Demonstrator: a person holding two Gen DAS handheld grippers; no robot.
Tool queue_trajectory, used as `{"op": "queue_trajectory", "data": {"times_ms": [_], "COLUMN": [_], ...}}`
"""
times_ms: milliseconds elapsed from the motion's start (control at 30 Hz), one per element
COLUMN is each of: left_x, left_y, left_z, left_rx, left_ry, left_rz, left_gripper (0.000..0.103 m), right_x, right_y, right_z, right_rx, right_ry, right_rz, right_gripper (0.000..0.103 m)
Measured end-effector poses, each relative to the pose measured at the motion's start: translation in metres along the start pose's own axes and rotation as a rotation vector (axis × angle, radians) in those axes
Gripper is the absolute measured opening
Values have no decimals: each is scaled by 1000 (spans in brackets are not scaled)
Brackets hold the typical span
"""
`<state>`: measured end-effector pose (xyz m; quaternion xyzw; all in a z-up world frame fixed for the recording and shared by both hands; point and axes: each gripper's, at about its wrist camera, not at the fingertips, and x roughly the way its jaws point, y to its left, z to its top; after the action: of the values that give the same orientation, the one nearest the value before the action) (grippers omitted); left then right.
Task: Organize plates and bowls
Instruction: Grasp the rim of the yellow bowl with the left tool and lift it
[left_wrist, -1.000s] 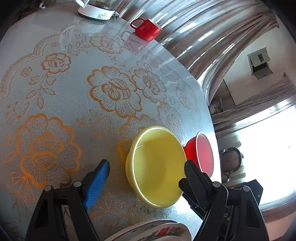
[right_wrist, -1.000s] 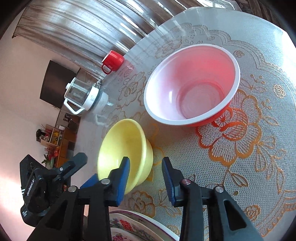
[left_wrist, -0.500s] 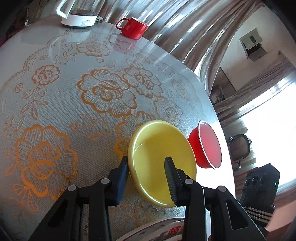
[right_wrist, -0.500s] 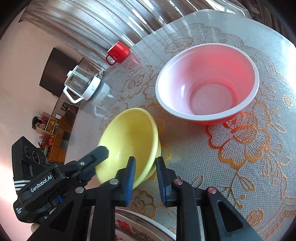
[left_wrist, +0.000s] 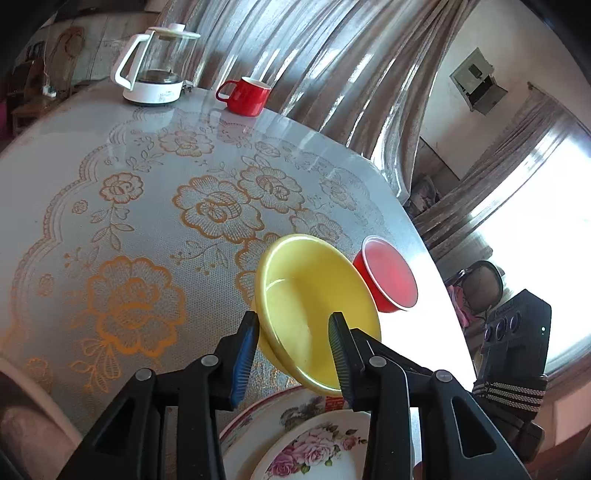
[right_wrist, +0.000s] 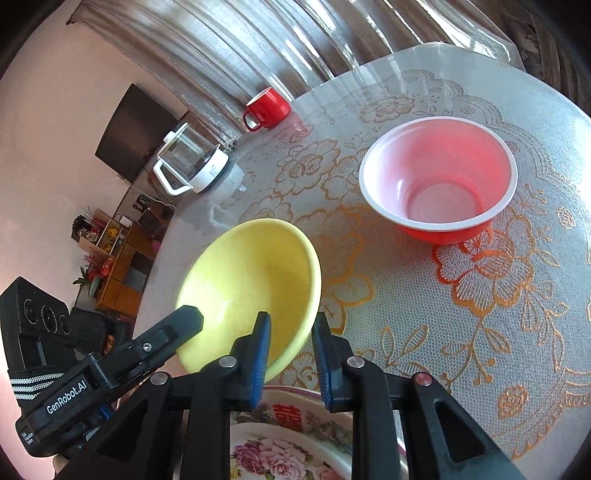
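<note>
At the near edge of the tabletop (left_wrist: 110, 206), both tongs now grip the yellow bowl (left_wrist: 314, 306). The left tongs (left_wrist: 293, 343) stood wide around the bowl a second ago; their jaws have just been closing, and the pads now press its rim at about 7 o'clock, one pad outside the wall and one inside. The right tongs (right_wrist: 290, 347) have likewise narrowed, from a loose straddle to a pinch on the rim at about 5 o'clock of the bowl in the right view.

The bowl has changed attitude. Earlier it sat flat on the lace cloth; now it is tilted, its far rim raised, and it appears clear of the cloth, though contact underneath is hidden. Both views have also shifted: the kettle (left_wrist: 155, 66) and red mug (left_wrist: 245, 96), at 11 and 12 o'clock at the far edge, show more fully than before, consistent with both hands rising.

The red bowl (right_wrist: 439, 184) stands upright and untouched at 1 o'clock from the yellow bowl, apart from it. A stack of flowered plates (right_wrist: 295, 443) lies directly below the tongs at 6 o'clock.

Assessment: the grasp is complete and the lift is under way. The likely next step is to nest the yellow bowl with the red bowl, or set it on the plates; which one cannot be determined. Risk: a two-point rim grip on a tilted bowl may slip.
</note>
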<state>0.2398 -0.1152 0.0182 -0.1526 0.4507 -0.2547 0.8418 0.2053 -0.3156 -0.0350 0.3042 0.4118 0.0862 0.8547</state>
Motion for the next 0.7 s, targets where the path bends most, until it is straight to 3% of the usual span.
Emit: {"op": "queue_trajectory", "data": {"times_ms": [300, 700], "left_x": [-47, -115], "left_y": [5, 38], "left_z": [-21, -63], "left_rx": [36, 0], "left_ry": [-63, -133], "left_rz": [28, 47], "left_gripper": [40, 48], "right_x": [-11, -11], "right_y": [32, 79], "right_z": [-26, -64], "right_rx": [-56, -153], "right_ry": [1, 42], "right_rz": [40, 107], "right_gripper": [22, 22]}}
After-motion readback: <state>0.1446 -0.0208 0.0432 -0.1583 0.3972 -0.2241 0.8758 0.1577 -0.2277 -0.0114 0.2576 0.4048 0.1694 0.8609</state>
